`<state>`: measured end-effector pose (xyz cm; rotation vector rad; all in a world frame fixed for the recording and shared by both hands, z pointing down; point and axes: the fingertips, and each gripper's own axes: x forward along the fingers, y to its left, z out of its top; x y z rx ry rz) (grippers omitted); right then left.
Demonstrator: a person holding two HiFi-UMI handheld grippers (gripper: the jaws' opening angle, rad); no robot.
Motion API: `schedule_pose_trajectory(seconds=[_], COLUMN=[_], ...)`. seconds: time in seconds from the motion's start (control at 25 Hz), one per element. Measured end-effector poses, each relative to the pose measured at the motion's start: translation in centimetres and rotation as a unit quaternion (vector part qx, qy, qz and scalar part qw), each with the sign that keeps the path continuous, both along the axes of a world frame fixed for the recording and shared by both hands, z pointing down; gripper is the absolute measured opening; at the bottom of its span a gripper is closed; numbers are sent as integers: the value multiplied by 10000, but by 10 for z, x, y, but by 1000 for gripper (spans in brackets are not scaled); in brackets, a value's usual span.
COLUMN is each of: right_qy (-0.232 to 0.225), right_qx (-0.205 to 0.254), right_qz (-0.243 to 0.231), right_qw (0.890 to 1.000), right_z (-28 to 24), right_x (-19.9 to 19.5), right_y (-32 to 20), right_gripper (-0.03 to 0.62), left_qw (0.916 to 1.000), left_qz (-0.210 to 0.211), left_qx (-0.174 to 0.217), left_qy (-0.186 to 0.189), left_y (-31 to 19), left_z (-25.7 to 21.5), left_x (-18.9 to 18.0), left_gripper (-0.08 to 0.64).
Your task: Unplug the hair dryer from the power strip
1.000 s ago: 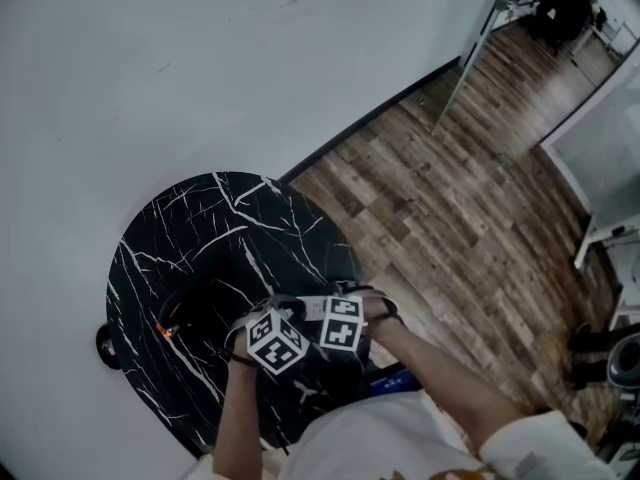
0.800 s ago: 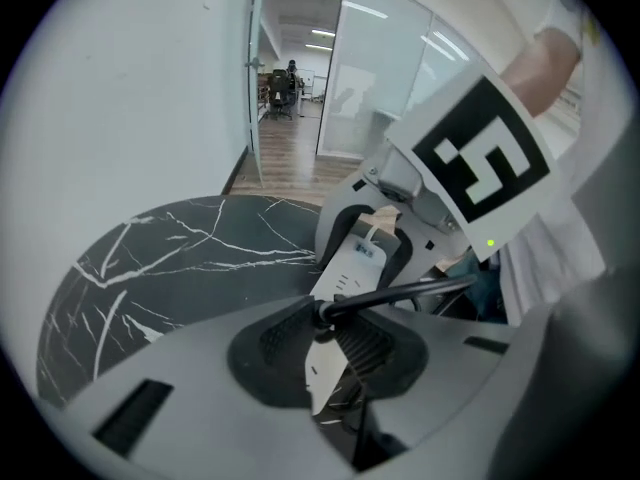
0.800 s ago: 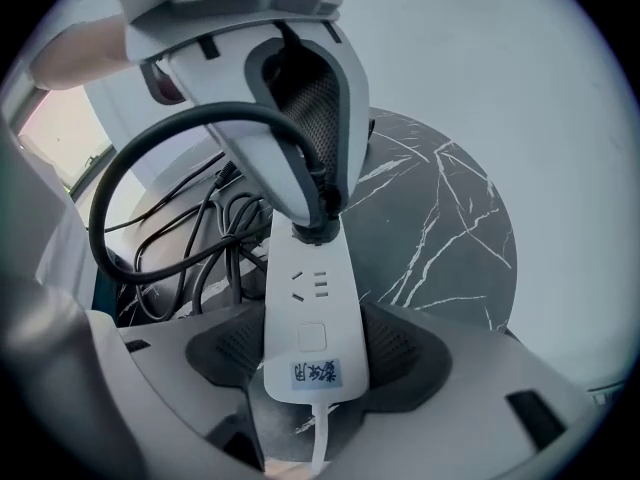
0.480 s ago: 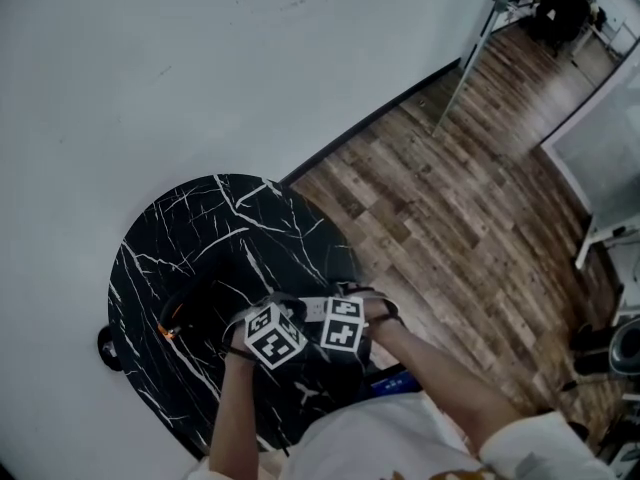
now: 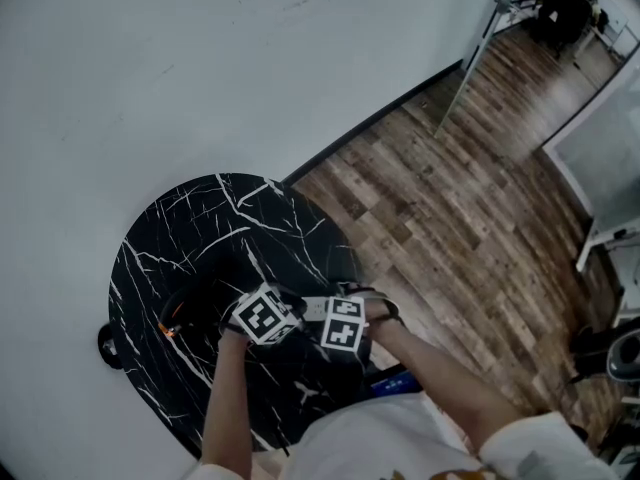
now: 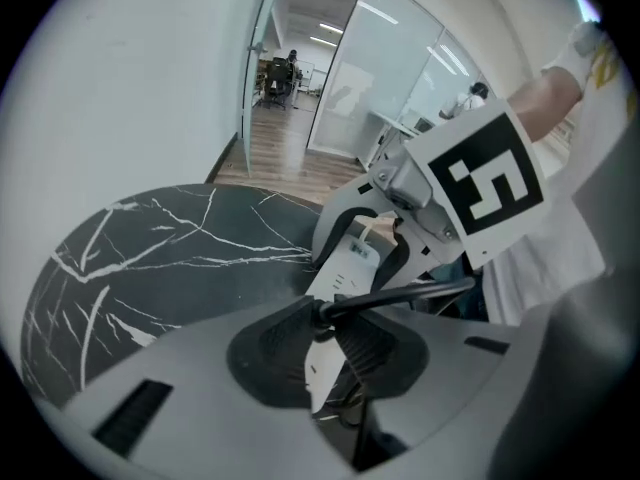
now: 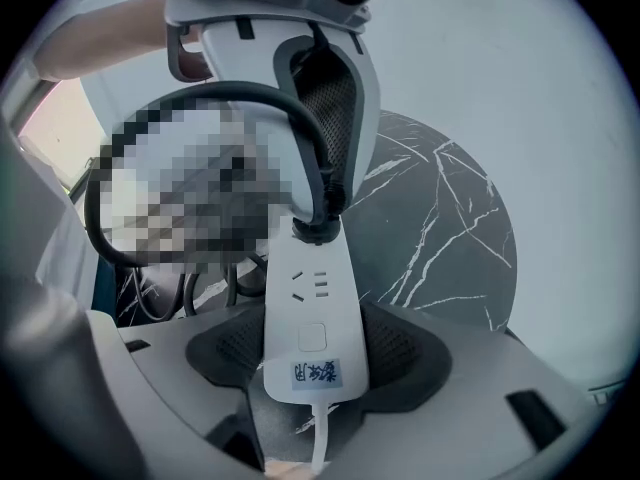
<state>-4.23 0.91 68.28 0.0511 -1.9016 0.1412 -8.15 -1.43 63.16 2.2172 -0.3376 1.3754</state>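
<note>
Left gripper [image 6: 325, 330] is clamped narrow on the black plug [image 7: 316, 228], pads squeezing it from both sides right where the cord [image 6: 410, 290] comes out. The plug sits at the far end of the white strip [image 7: 318, 268] and looks seated in it, so not unplugged yet. From the plug the cord arcs up and loops off to the side in the right gripper view; where it ends up I can't tell. Right gripper [image 7: 314, 356] is closed on the other end of the strip, pads pressing both long edges, just about where the little blue label [image 7: 316, 373] and the square button [image 7: 313, 337] are. There's one free socket between the button and the plug. The strip's own thin white lead [image 7: 320, 438] runs out between the jaws toward the camera. So basically the two grippers face each other with the strip bridging them, tilted up off the table [image 5: 200, 228], which is round, black marble with white veins. In the head view both marker cubes sit nearly touching over the table's near edge, both pointing steeply down. Table is up against a white wall [image 5: 200, 58], wood floor [image 5: 450, 198] to the right. There's a dark lump with an orange spot [image 5: 168, 330] left of the grippers, too dark to say what it is.
</note>
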Motion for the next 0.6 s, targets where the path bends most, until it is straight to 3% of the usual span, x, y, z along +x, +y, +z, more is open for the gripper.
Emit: schedule_pose_trajectory(seconds=[0.2, 0.28, 0.36, 0.44, 0.6], right_qy=[-11, -17, -23, -31, -39], right_qx=[17, 18, 12, 11, 12], right_qz=[-33, -47, -35, -17, -13], right_qw=[10000, 10000, 10000, 10000, 10000], right_z=[-1, -1, 0, 0, 0], right_x=[0, 0, 0, 0, 0], right_y=[3, 2, 0, 0, 0], right_gripper=[273, 273, 273, 273, 273], left_qw=[9931, 9905, 9918, 9957, 10000], left_qz=[12, -74, 7, 62, -94], left_qx=[1048, 1234, 1117, 762, -24], left_qy=[-522, -597, -620, -518, -19], left_y=[10, 10, 9, 7, -2], left_z=[-1, -1, 2, 4, -6], left_x=[2, 2, 2, 1, 3], left_gripper=[58, 58, 58, 58, 61])
